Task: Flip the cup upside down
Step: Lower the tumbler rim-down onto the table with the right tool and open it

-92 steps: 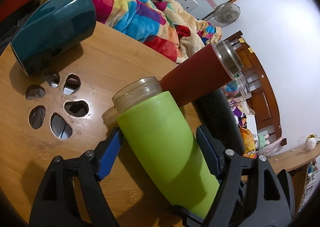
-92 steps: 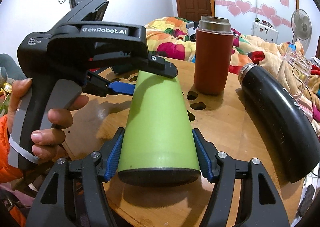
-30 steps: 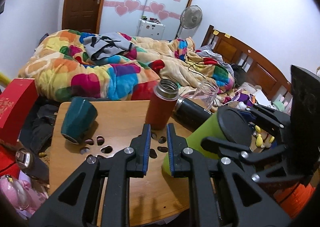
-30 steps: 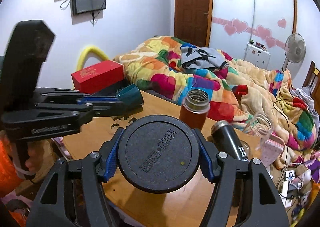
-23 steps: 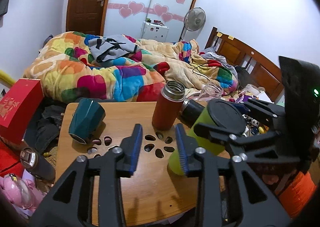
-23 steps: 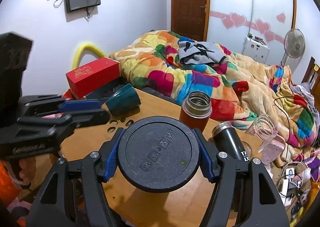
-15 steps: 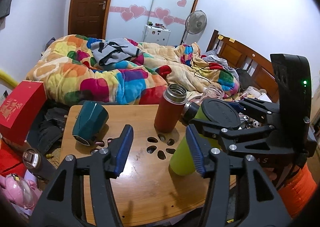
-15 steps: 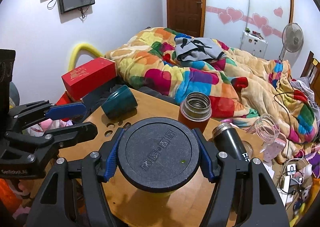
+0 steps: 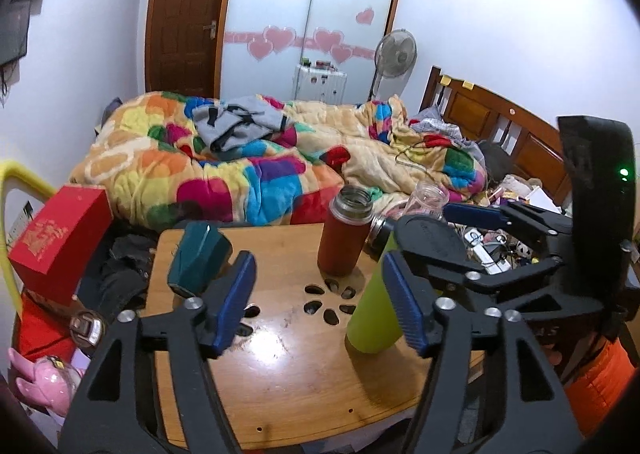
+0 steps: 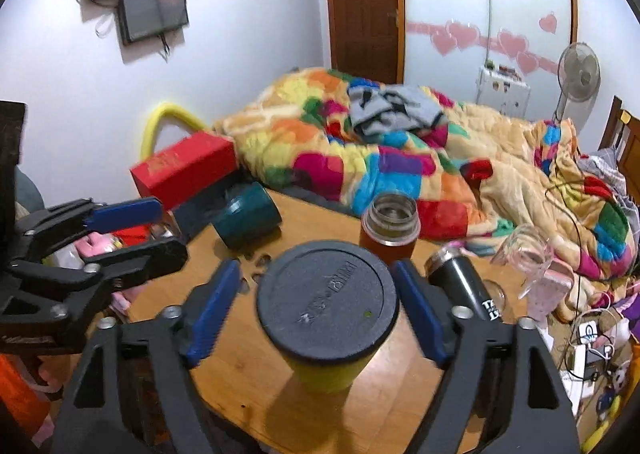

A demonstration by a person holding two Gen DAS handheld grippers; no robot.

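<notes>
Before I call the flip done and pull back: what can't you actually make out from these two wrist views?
- Green cup mouth: faces down; its own body and black base hide it in both views.
- Whether the right gripper pads have fully cleared the cup: right wrist view is motion-blurred; a left gripper finger hides it in the left.
- Black bottle far end: cropped behind a right finger.
- Glass jar: transparent, blurred.
</notes>
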